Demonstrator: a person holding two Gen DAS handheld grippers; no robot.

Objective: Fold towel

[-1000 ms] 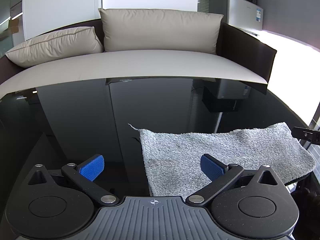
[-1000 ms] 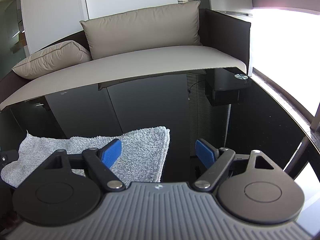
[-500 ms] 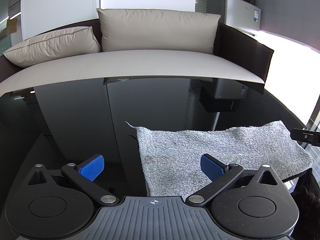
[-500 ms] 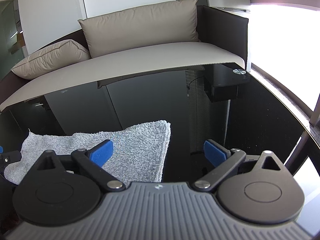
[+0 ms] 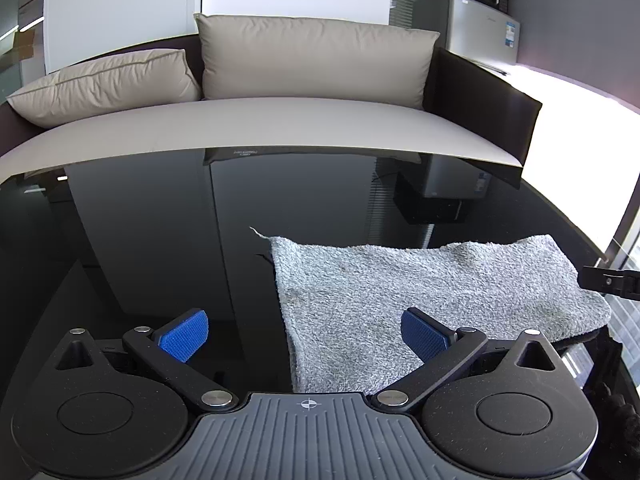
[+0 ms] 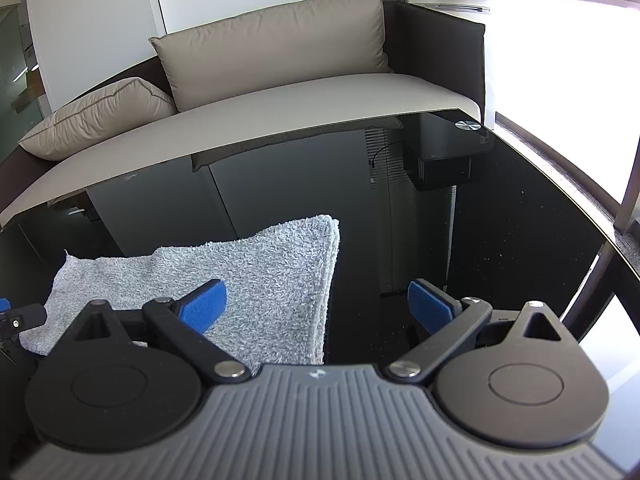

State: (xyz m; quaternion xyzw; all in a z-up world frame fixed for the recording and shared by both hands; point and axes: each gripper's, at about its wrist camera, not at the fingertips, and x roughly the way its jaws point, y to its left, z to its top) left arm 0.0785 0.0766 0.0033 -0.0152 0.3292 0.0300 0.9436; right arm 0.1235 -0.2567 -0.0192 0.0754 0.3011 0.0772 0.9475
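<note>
Two grippers hover over the grey towel [image 5: 420,300], which lies folded flat on the black glass table [image 5: 160,220], at its near side. Left gripper [image 5: 304,330] jaws wide apart, straddling the towel's left edge, nothing clamped. Right gripper [image 6: 318,304] jaws wide apart too, straddling the towel's right folded edge, pads clear of the cloth. Beige sofa [image 5: 280,120] sits beyond the towel, behind the table.
</note>
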